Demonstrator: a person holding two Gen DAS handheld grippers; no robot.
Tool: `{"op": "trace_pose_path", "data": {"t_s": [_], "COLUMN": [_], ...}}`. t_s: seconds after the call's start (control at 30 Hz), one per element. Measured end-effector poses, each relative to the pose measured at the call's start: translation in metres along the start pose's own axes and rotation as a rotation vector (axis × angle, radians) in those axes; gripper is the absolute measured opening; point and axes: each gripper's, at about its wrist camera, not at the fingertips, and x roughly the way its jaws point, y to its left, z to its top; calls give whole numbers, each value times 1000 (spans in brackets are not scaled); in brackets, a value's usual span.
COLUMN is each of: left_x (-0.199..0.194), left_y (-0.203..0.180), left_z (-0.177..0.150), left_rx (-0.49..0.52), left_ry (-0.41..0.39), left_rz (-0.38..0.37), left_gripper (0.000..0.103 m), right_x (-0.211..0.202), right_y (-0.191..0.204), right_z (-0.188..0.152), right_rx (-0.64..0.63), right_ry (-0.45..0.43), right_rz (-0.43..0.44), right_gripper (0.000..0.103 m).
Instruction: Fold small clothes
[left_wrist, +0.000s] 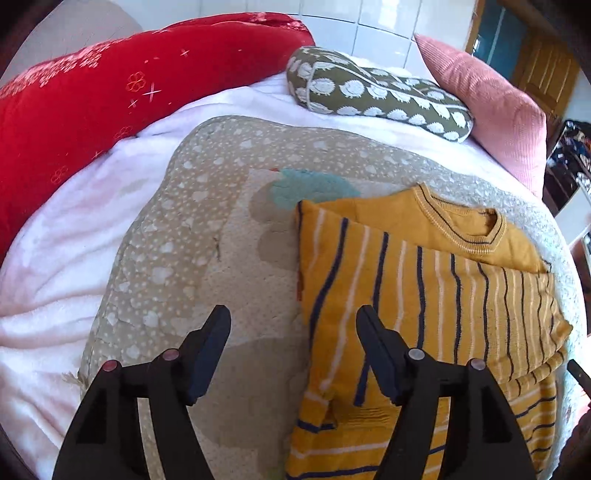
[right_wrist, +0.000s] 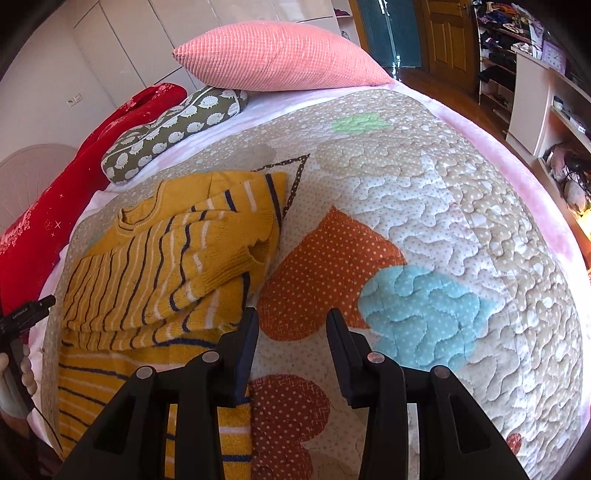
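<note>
We see the yellow striped sweater (left_wrist: 424, 295) lying on the patchwork quilt (left_wrist: 207, 229), partly folded: both sleeves are laid across its chest, and the ribbed neckline points toward the pillows. From the right wrist view, the sweater (right_wrist: 155, 258) sits on the quilt (right_wrist: 443, 221) beside an orange heart patch (right_wrist: 325, 266), with its sleeve cuff lying near that patch.

Our left gripper (left_wrist: 293, 347) hangs over the sweater's edge with its jaws spread wide and nothing between them; one finger is above the knit, the other above bare quilt. Our right gripper (right_wrist: 291, 354) is likewise released and empty, just beside the sweater's hem.

Beyond the sweater's neckline lie an olive sheep-print pillow (left_wrist: 373, 92), a pink cushion (left_wrist: 491, 107) and a red blanket (left_wrist: 110, 96). A pale pink fleece (left_wrist: 51, 266) lies under the quilt.
</note>
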Motion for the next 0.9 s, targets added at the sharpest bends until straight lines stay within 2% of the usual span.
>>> {"op": "trace_pose_path", "data": {"t_s": [0.03, 0.07, 0.1, 0.13, 0.23, 0.3, 0.33, 0.37, 0.4, 0.43, 0.47, 0.57, 0.7, 0.77, 0.9], "left_x": [9, 19, 34, 45, 38, 18, 4, -12, -28, -41, -57, -90, -111, -117, -113], "left_y": [-11, -18, -17, -10, 22, 38, 45, 52, 57, 63, 66, 71, 76, 74, 67], "left_z": [2, 3, 5, 4, -7, -22, -32, -45, -58, -71, -85, -127, -176, -199, -235], "left_rx": [43, 75, 83, 47, -91, -118, -133, -147, -156, -167, -180, -202, -270, -306, -359], "left_ry": [8, 22, 55, 97, 92, 83, 72, 58, 47, 32, 11, -3, 6, 11, 53], "left_rz": [50, 123, 177, 190, 201, 139, 115, 100, 80, 59, 42, -22, -95, -128, -206], "left_gripper": [65, 34, 16, 3, 3, 3, 7, 21, 30, 45, 51, 54, 58, 64, 65], "right_x": [-2, -4, -6, -8, -19, -27, -32, -36, -41, -47, -52, -68, -79, -83, -88], "right_y": [-2, -4, -6, -9, -18, -25, -29, -32, -34, -34, -35, -36, -42, -44, -39], "right_z": [-5, -9, -13, -16, -24, -29, -32, -36, -40, -45, -51, -71, -101, -115, -140], "right_rx": [3, 7, 10, 12, 21, 36, 42, 43, 38, 28, 19, 20, 90, 107, 84], "right_ry": [2, 7, 15, 25, 28, 23, 20, 16, 11, 4, -9, -37, -19, -4, 40], "right_rz": [-7, -12, -14, -18, -24, -14, -5, 2, 3, 2, 3, 24, 110, 152, 223], "right_gripper": [41, 41, 41, 41, 41, 41, 41, 41, 41, 41, 41, 41, 41, 41, 48]}}
